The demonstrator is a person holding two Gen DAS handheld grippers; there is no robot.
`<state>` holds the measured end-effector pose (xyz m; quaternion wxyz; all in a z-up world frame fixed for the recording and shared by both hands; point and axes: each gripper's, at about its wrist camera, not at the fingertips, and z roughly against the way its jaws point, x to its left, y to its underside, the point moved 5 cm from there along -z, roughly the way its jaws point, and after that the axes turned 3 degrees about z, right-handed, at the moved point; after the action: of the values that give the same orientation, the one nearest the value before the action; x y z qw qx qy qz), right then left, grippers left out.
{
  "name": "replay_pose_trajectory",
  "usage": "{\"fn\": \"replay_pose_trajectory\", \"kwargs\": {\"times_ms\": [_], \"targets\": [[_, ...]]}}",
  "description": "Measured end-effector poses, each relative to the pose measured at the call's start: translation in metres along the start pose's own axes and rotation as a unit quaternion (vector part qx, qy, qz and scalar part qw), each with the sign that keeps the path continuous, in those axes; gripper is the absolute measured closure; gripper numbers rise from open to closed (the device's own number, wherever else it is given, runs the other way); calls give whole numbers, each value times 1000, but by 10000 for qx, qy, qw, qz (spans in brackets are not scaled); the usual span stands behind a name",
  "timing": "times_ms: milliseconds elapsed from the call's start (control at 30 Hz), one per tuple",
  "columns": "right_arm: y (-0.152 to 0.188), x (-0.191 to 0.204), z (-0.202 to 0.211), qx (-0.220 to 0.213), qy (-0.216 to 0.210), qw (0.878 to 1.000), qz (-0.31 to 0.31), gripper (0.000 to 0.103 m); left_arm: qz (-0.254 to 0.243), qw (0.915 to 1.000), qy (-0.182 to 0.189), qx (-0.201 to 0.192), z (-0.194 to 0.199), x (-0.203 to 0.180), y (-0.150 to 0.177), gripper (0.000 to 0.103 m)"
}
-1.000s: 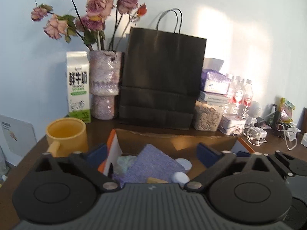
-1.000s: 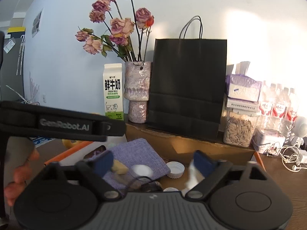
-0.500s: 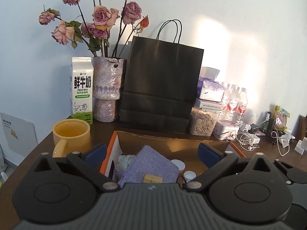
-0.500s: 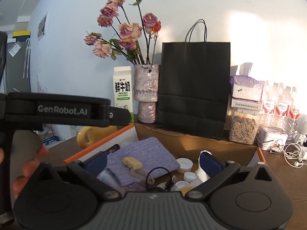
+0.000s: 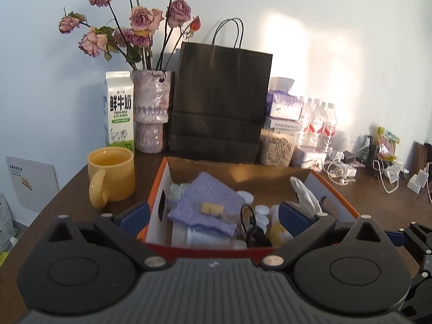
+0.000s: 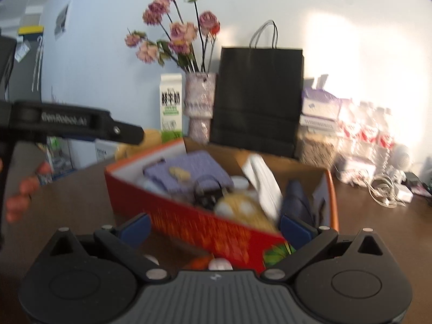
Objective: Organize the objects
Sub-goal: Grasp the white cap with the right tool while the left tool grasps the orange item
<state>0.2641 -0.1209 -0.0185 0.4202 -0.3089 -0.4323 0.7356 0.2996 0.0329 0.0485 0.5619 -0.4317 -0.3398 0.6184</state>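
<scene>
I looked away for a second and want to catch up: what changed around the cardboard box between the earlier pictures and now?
Both grippers pulled back from the cardboard box: its near red wall, hidden before, now shows ahead of the left gripper and right gripper. The right gripper's jaws, above the contents before, now stand wide and empty, closing slightly. The purple cloth, yellow mug and black bag stayed put.

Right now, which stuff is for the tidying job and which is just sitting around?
For the job: the orange cardboard box, the purple cloth, the cork, the white bottle caps, the black cable.

Just sitting there: yellow mug, milk carton, flower vase, black paper bag, chargers.
</scene>
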Motion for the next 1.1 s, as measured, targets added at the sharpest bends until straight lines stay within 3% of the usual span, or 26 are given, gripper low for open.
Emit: {"fn": "replay_pose_trajectory", "kwargs": {"times_ms": [333, 600, 867, 1000, 1100], "targets": [[31, -9, -20, 618, -47, 9980, -79, 33, -78, 9993, -85, 367, 10, -2, 30, 0], [38, -5, -50, 1072, -18, 9939, -262, 49, -80, 9984, -147, 542, 16, 1, 43, 0], [39, -1, -54, 1018, -37, 9941, -367, 59, -93, 9983, -135, 562, 18, 1, 44, 0], [38, -1, -53, 967, -110, 9945, -378, 76, -105, 9981, -117, 598, 16, -2, 46, 0], [38, 0, -53, 912, -139, 9951, -369, 79, -166, 9976, -78, 667, 12, -7, 48, 0]]}}
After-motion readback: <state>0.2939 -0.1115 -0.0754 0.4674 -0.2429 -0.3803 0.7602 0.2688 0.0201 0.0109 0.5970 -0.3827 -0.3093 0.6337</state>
